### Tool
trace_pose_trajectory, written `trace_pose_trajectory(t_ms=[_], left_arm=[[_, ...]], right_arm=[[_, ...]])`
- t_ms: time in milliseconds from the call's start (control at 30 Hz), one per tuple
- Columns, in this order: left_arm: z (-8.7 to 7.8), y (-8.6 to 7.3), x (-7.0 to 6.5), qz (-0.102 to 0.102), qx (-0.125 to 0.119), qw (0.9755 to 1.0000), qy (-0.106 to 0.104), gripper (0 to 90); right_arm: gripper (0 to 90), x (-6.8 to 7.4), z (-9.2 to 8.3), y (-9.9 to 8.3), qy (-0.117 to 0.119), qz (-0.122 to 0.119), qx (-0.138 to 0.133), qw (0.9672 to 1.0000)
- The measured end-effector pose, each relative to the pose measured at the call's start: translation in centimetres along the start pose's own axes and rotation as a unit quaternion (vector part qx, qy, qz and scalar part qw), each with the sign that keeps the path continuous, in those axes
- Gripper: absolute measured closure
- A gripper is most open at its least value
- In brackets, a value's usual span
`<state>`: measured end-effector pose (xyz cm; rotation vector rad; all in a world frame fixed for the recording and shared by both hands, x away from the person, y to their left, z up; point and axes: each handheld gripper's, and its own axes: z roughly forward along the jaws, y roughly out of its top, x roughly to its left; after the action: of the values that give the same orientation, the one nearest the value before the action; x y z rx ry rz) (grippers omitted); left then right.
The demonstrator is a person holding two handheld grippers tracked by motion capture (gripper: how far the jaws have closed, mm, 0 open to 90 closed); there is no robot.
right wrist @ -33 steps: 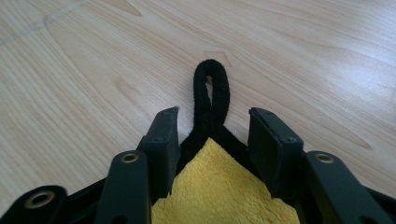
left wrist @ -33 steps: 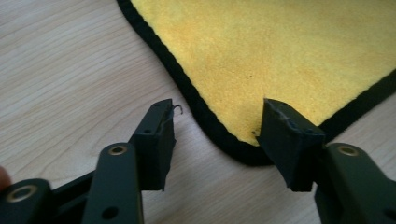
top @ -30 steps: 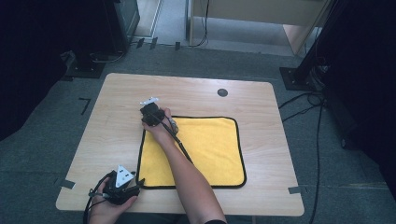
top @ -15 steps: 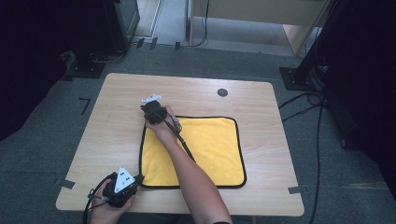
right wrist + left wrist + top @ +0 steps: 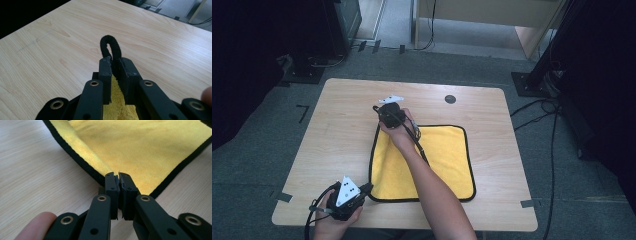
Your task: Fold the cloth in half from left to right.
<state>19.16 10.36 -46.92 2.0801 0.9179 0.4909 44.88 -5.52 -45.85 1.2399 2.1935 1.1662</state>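
Note:
A yellow cloth [image 5: 432, 160] with a black border lies on the wooden table [image 5: 337, 130]. My left gripper [image 5: 366, 189] is at the cloth's near left corner. In the left gripper view my left gripper [image 5: 119, 176] is shut on the black-edged corner, with the cloth [image 5: 140, 147] spreading away beyond it. My right gripper [image 5: 381, 108] holds the far left corner, raised a little off the table. In the right gripper view my right gripper [image 5: 114, 60] has just been closing and pinches the cloth, whose black border [image 5: 111, 45] loops above the tips.
A dark round grommet [image 5: 450, 99] sits in the table near its far edge. Tape strips [image 5: 527, 203] mark the near corners. Black stands and cables [image 5: 552, 110] are on the floor to the right and behind the table.
My right gripper has lifted the far left corner and drawn it slightly away from the person. My left gripper's jaws have closed on the near left corner.

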Motion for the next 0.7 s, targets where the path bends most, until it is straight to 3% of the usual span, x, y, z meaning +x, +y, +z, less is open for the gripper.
trace_pose_trajectory(t_ms=[267, 300, 367, 533, 600, 700], left_arm=[[-1.1, -0.2, 1.4, -0.018, -0.013, 0.9997, 0.006, 87.1], [-1.5, -0.3, 1.9, -0.023, -0.018, 0.9995, 0.010, 87.1], [-1.8, -0.4, 2.2, -0.026, -0.021, 0.9994, 0.011, 87.1], [-3.7, -0.8, 3.7, -0.037, -0.035, 0.9980, 0.038, 87.0], [-4.4, -0.8, 4.3, -0.050, -0.042, 0.9971, 0.039, 87.0], [-4.7, -0.7, 4.4, -0.054, -0.048, 0.9966, 0.040, 87.0]], right_arm=[[80.6, 0.7, 0.8, 0.7, 0.021, 0.020, -0.006, 0.9996], [80.7, 1.3, 1.4, 1.2, 0.030, 0.033, -0.006, 0.9990], [80.7, 2.1, 2.0, 1.6, 0.029, 0.024, -0.003, 0.9993], [80.8, 4.0, 3.7, 3.1, 0.042, 0.025, 0.004, 0.9988], [80.8, 5.0, 4.2, 3.7, 0.047, 0.015, 0.001, 0.9988], [80.7, 5.8, 4.1, 4.5, 0.053, 0.019, -0.010, 0.9984]])
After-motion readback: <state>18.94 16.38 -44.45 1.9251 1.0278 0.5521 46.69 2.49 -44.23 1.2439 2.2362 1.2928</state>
